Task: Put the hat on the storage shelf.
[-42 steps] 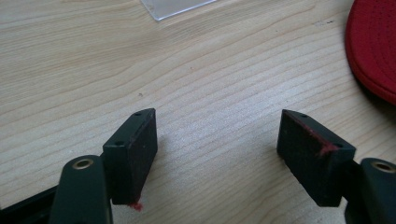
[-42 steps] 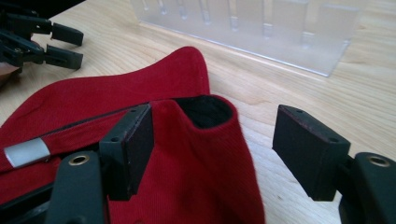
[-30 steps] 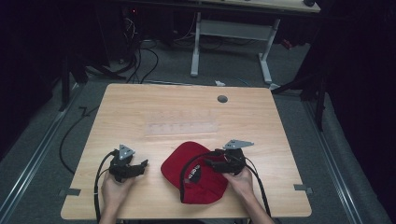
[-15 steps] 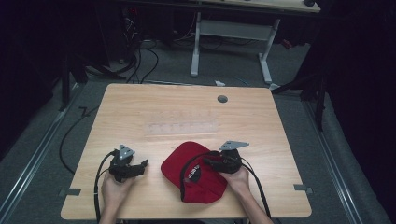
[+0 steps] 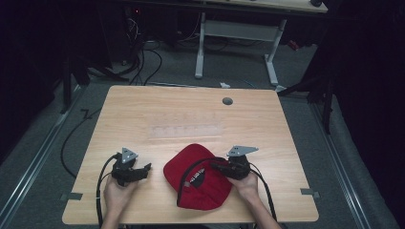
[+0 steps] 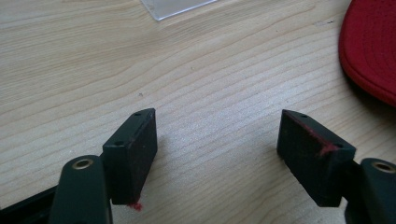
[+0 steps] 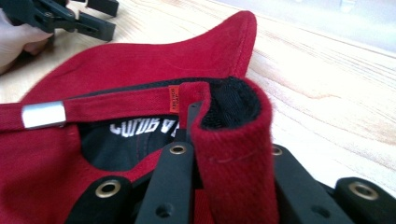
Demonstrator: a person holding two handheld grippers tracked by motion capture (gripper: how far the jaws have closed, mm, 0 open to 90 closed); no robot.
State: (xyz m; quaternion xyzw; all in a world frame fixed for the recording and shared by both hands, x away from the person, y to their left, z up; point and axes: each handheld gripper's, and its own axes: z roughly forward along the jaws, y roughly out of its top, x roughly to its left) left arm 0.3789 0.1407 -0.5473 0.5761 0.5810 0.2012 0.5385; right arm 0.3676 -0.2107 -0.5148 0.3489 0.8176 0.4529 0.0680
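Right gripper (image 5: 220, 167) edged left, clamping one red cap (image 5: 196, 179) (left gripper (image 5: 141, 169) agape).

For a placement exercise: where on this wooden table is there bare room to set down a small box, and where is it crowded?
Free: the far half of the light wooden table, beyond the clear plastic sheet. Crowded: the near edge, where the open left gripper, red fabric cap and right gripper clamping its edge sit.

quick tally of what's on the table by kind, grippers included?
red cap: 1
clear plastic sheet: 1
grippers: 2, left gripper open over bare wood, right gripper shut on the cap's back edge
Total: 4
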